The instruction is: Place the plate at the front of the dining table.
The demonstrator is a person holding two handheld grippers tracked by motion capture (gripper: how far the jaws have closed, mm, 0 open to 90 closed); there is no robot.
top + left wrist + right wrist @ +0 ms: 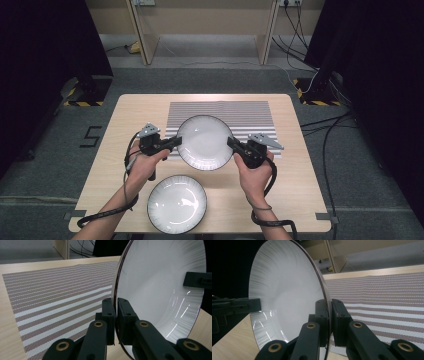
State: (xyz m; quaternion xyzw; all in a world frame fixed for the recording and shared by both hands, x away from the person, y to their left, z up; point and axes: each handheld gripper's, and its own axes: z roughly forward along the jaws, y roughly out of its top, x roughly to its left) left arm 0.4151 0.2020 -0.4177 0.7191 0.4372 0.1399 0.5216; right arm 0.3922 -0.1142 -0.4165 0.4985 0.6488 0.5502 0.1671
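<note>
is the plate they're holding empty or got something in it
Empty. The held plate shows a bare white inside in the high view and both gripper views, with the left hand-held gripper and right hand-held gripper clamped on opposite rims.

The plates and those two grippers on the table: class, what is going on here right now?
A person holds one white plate between two hand-held grippers. The left gripper is shut on its left rim and the right gripper on its right rim. The gripper views show the plate tilted over the striped placemat. A second white plate lies flat near the front edge of the wooden table, untouched.
</note>
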